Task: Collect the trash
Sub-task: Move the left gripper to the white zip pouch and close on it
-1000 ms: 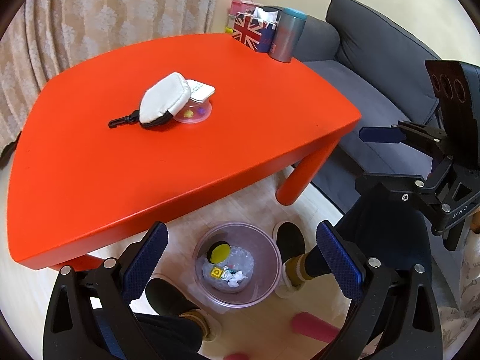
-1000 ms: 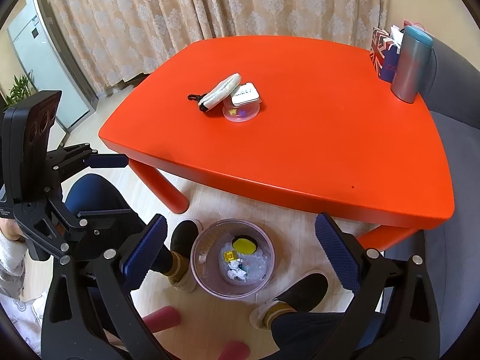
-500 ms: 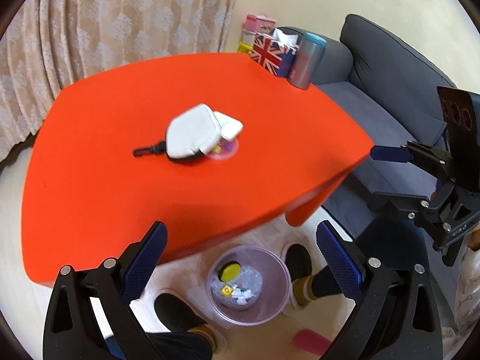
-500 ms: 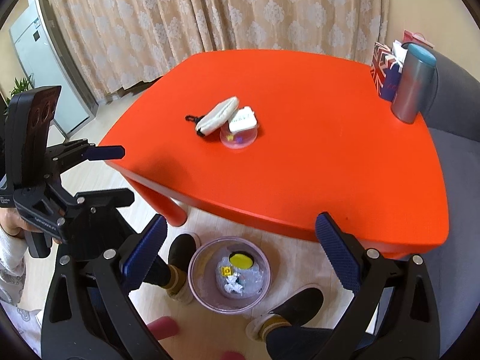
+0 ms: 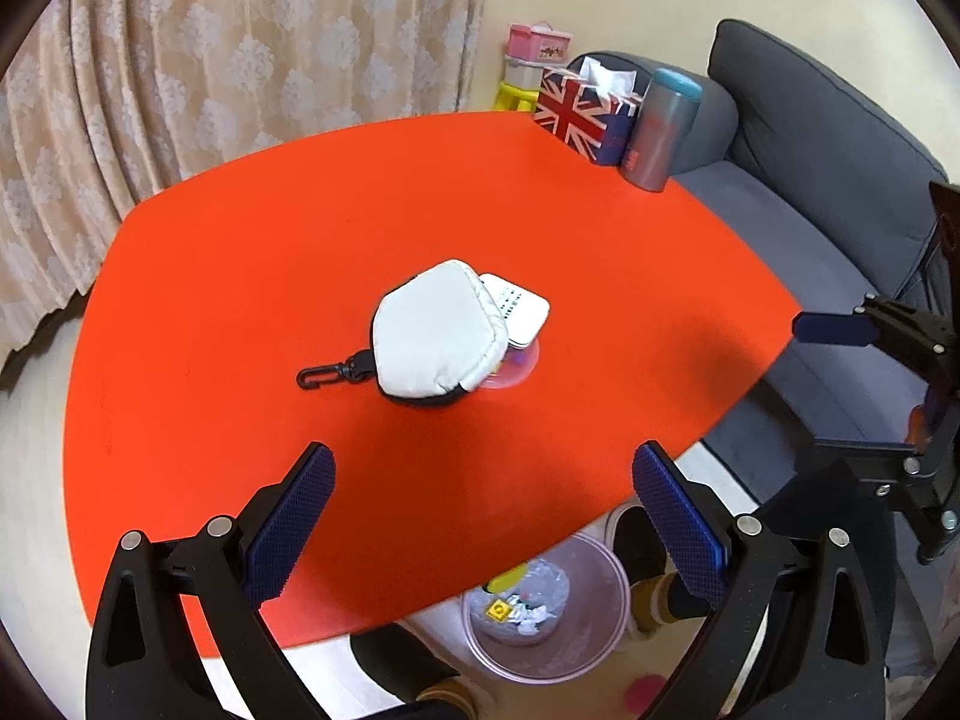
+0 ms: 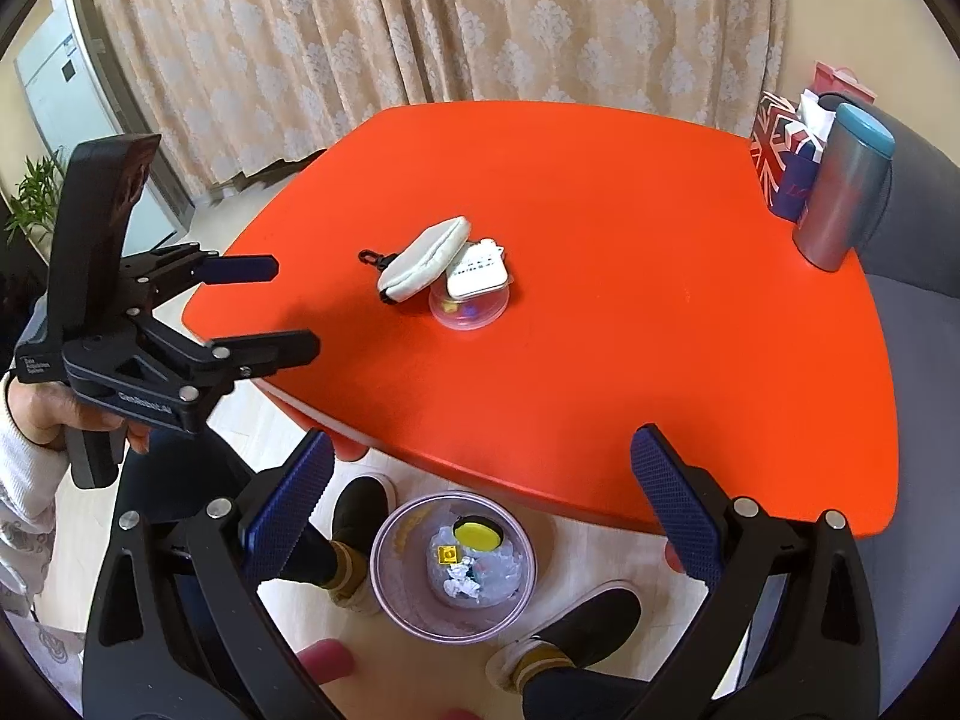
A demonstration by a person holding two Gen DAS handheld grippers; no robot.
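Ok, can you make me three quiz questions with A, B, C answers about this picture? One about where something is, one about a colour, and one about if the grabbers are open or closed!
1. Where is the trash bin?
A. On the table
B. On the floor by the table's near edge
C. On the sofa

2. What colour is the table?
A. Blue
B. Green
C. Orange-red

3. How are the left gripper and the right gripper?
A. Both open and empty
B. Both shut
C. One holds the white pouch

Answers: 1 B, the bin stands on the floor between the person's feet. 2 C, the whole top is orange-red. 3 A, each gripper's jaws stand wide apart with nothing between them, and the white pouch lies on the table.
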